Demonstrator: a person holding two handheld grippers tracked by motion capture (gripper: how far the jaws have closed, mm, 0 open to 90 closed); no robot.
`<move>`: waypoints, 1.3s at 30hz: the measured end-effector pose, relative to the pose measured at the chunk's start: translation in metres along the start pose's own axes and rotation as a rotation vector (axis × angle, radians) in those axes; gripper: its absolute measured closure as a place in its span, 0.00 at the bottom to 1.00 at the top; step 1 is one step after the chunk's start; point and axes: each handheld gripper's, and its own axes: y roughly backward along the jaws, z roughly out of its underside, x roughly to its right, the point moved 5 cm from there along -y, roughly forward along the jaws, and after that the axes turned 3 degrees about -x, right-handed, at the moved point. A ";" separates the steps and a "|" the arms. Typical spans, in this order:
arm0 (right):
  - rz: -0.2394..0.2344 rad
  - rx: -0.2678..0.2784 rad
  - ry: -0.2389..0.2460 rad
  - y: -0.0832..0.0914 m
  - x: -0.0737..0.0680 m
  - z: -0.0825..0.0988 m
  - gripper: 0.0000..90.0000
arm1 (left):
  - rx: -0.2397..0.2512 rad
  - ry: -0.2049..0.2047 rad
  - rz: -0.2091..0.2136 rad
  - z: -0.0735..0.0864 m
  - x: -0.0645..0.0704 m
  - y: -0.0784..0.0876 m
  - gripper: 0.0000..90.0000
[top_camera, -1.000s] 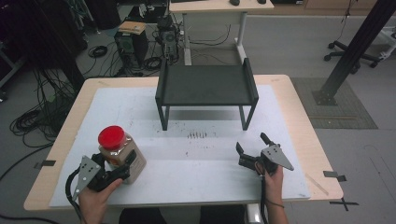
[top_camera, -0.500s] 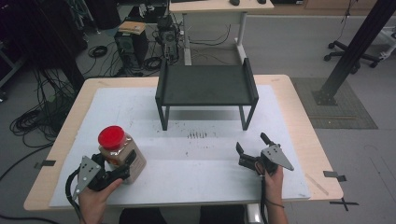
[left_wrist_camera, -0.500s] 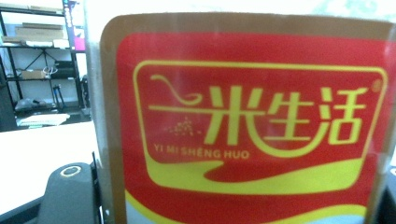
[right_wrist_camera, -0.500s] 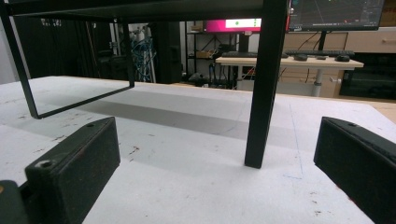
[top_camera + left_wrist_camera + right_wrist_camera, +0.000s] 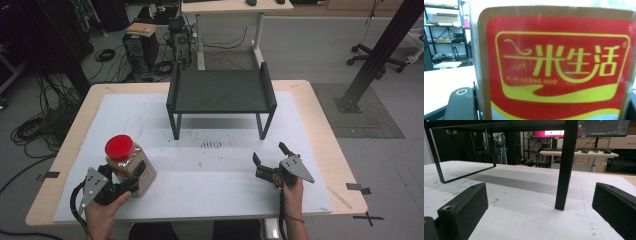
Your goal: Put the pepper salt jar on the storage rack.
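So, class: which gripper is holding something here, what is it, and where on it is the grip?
The left gripper grips the red-lidded jar low on its body, at the label. The right gripper is open, holding nothing.

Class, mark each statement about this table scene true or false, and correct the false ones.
1. The clear plastic jar with the red lid stands upright. True.
2. The left gripper is shut on the jar. True.
3. The right gripper holds a spoon. False: it is open, with nothing between its jaws.
4. The jar sits on top of the black metal shelf stand. False: it stands on the white table mat.
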 end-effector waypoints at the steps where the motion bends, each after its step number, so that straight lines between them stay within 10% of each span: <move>1: 0.001 0.005 0.000 0.000 0.000 0.000 0.00 | 0.002 -0.001 -0.001 0.000 0.000 0.000 0.26; 39: 0.001 -0.001 0.001 0.000 0.000 0.000 0.00 | -0.004 -0.005 -0.004 0.000 0.000 0.000 0.27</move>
